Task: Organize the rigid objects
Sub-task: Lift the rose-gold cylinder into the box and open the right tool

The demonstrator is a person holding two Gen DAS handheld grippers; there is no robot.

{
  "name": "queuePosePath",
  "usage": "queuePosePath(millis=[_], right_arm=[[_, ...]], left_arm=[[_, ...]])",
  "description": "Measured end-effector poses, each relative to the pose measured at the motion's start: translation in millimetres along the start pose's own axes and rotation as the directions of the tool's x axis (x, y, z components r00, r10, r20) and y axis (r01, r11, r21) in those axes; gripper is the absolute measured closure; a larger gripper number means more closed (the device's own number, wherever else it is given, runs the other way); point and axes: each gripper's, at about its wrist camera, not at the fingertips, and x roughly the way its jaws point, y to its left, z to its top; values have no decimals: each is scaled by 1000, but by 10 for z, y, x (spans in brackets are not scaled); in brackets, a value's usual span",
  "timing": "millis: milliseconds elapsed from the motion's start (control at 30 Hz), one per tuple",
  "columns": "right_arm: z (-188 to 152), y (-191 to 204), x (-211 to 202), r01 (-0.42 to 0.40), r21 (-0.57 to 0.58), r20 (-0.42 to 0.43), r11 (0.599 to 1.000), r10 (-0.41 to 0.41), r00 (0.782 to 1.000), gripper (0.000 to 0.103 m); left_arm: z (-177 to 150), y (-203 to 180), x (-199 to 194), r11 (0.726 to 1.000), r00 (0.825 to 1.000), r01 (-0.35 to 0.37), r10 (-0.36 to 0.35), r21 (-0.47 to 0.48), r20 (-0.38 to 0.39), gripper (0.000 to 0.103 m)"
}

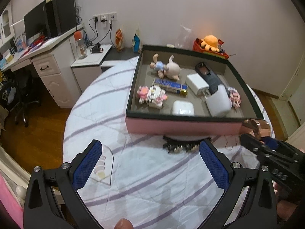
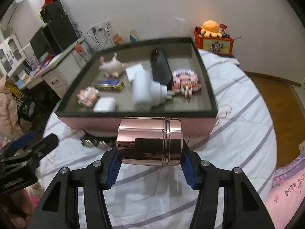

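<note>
**Observer:** How far along are you?

**Operator:** Well along, I judge. Going left to right in the tray point(image 1: 190, 121) on the bed point(image 1: 152, 181): a block-built pink and white figure point(image 1: 152, 96), a pig doll point(image 1: 167, 68) behind it, a blue and gold tin point(image 1: 170, 86), a white earbud case point(image 1: 183, 107), a white charger point(image 1: 197, 85), a dark grey device point(image 1: 207, 76), a white cylinder-shaped item point(image 1: 219, 100), and another block figure point(image 1: 235, 97) at the right wall.

**Observer:** What's left?

**Operator:** On the sheet I see a clear flat piece point(image 1: 103, 167) at left, untouched, just past my left gripper point(image 1: 150, 164), which is released with nothing between its pads. Something dark and studded point(image 1: 177, 147) pokes out from under the tray; I can't tell what it is.

**Observer:** And your right side?

**Operator:** My right gripper point(image 2: 149, 161) is clenched on a rose-gold canister point(image 2: 149, 140), lying sideways between the pads, held above the bed just short of the tray's pink front wall. It isn't in yet.
</note>
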Motion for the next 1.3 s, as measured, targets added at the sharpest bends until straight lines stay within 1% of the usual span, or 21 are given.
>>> queuePosePath(millis=[67, 167, 267, 367, 533, 900, 1167, 1233, 1300], right_arm=[[79, -12, -72, -4, 3, 25, 1000, 4, 1000, 46], [249, -66, -151, 15, 5, 66, 1000, -15, 998, 46], [442, -119, -97, 45, 3, 83, 999, -45, 996, 46], [545, -163, 24, 63, 12, 75, 998, -63, 995, 46], [602, -154, 135, 79, 0, 63, 997, -78, 995, 46], [722, -51, 308, 96, -49, -6, 994, -96, 995, 46], [753, 12, 416, 142, -72, -48, 987, -146, 988, 46], [750, 23, 405, 157, -72, -41, 985, -160, 986, 45], [763, 24, 374, 149, -70, -34, 986, -152, 988, 42]], left_arm=[[74, -13, -15, 1000, 1000, -3, 3, 4, 18, 0], [177, -30, -17, 1000, 999, -3, 3, 6, 41, 0], [263, -50, 3, 1000, 999, 2, -2, 2, 52, 0], [317, -70, 25, 1000, 998, 5, -5, 4, 57, 0], [401, -84, 99, 1000, 998, -1, 1, 4, 58, 0], [500, -77, 237, 1000, 998, 18, -18, 2, 55, 0], [515, -27, 292, 999, 998, 33, -33, -7, 51, 0], [513, -4, 284, 999, 998, 33, -33, -11, 53, 0], [514, 11, 276, 999, 998, 33, -32, -14, 55, 0]])
